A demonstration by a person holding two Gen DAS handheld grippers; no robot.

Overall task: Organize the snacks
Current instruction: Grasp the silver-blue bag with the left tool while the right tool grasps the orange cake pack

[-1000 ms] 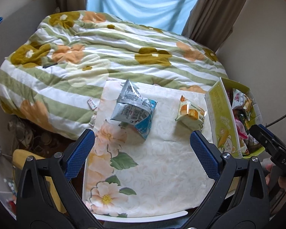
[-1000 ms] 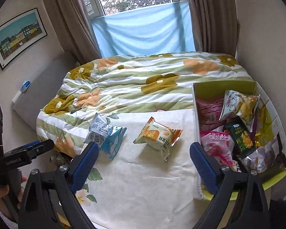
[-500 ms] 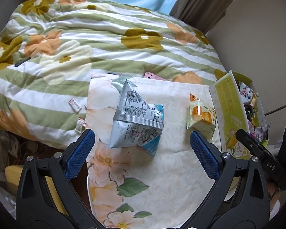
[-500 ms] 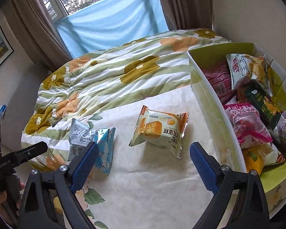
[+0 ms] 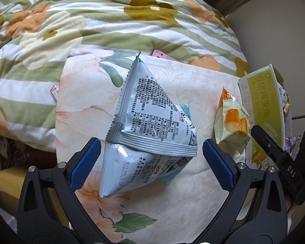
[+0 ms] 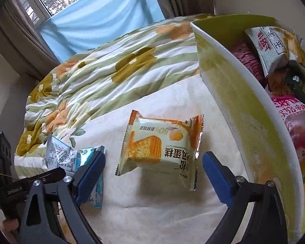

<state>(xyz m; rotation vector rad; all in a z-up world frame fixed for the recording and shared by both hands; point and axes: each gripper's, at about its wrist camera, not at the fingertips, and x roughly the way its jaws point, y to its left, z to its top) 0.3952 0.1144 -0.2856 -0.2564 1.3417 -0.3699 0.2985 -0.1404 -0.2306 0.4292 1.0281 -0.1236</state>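
We see a silver-white foil snack bag with black print and a blue edge lying on a cream cloth printed with peach flowers and green leaves, which covers a flat surface in front of the bed. The left gripper hangs right above this bag with its blue-padded jaws spread wide; the bag's lower half lies between the pads, but neither pad presses on it.

To the right on the same cloth, well apart from the foil bag, lies an orange-and-cream plastic packet showing a slice of chiffon cake. The right gripper is poised over it, jaws also wide apart, one pad on either side of the packet's near edge, and no contact that we can make out.

Just right of the cake packet stands a yellow-green cardboard box with a white rim, already holding several snack packs, among them a pink one and a silver one with red characters.

Behind the cloth spreads a green-and-white striped quilt with mustard and orange flowers. A pink object peeks out where cloth meets quilt.
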